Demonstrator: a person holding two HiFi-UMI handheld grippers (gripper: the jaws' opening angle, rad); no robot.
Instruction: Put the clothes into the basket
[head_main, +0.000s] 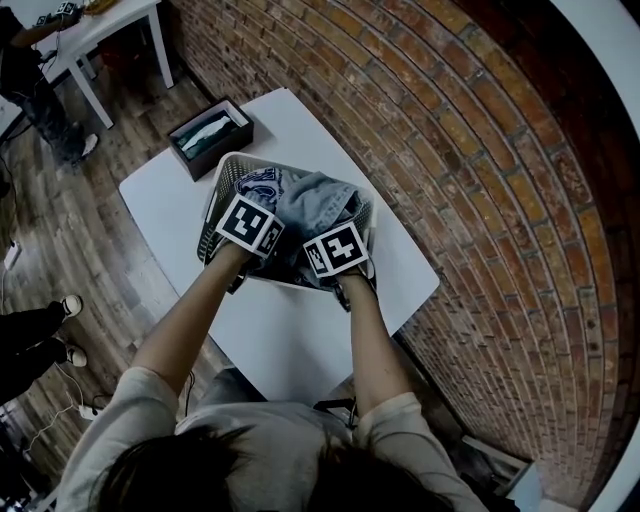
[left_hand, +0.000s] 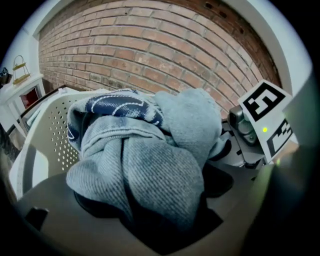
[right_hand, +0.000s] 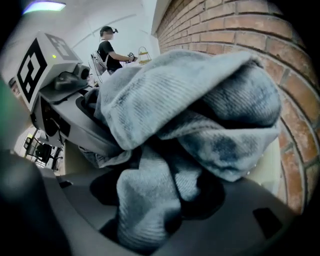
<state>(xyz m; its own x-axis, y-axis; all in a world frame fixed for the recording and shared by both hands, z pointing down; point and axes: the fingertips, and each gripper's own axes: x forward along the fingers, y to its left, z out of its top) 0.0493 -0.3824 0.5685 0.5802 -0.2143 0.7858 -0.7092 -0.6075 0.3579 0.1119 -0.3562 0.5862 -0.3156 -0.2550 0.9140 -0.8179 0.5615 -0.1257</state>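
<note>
The basket (head_main: 222, 190) is your reference. It sits on the white desk (head_main: 290, 345), and its pale, perforated wall shows on the left side in the left gripper view. Inside the basket a navy cloth with a white pattern (head_main: 262, 185) lies toward the far-left part. A light blue denim garment (head_main: 318, 200) is bunched beside that cloth and fills the basket's far-right part, rising above the rim. In the left gripper view the navy cloth lies draped over the top of the denim heap.

Beyond the basket's far-left corner, and apart from it, a black box (head_main: 220, 153) stands on the same desk. Something pale and folded (head_main: 210, 130) lies inside it; you cannot tell what it is. The brick wall (head_main: 480, 150) runs along the basket's right side.

Your left gripper (head_main: 252, 228) is at the basket's near-left edge, pointing down into it. Your right gripper (head_main: 338, 250) is at the near-right edge, also pointing down.

In the left gripper view a thick twisted fold of the denim garment fills the gap between the jaws, and they are clamped on it. In the right gripper view another roll of the same denim runs down between the jaws, and they are closed on that too. So the garment is held from both near corners, with its bulk inside the basket.
</note>
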